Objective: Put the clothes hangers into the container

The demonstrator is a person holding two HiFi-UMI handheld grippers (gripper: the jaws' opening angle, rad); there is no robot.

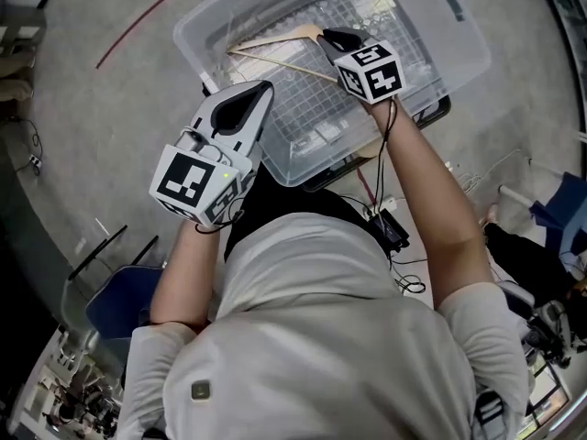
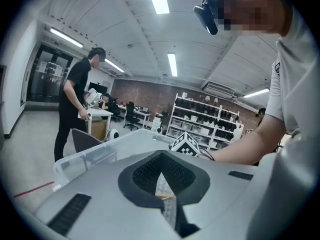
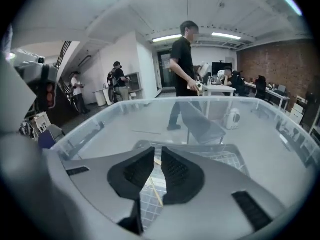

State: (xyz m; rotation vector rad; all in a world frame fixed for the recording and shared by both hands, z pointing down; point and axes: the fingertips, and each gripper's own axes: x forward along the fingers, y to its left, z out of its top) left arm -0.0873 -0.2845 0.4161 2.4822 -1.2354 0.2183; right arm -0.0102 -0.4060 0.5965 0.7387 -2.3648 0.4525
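Wooden hanger (image 1: 275,40) in container (image 1: 470,55), right gripper (image 1: 336,38) clamped

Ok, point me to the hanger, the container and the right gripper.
hanger (image 1: 275,40): head view, on its pale wooden upper arm.
container (image 1: 194,37): head view, on the clear wall at its left corner.
right gripper (image 1: 339,37): head view, at the dark tips by the hanger.

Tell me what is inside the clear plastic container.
One wooden hanger is inside the container. The right hand-held gripper reaches in and covers the hanger's top, so its hook cannot be seen.
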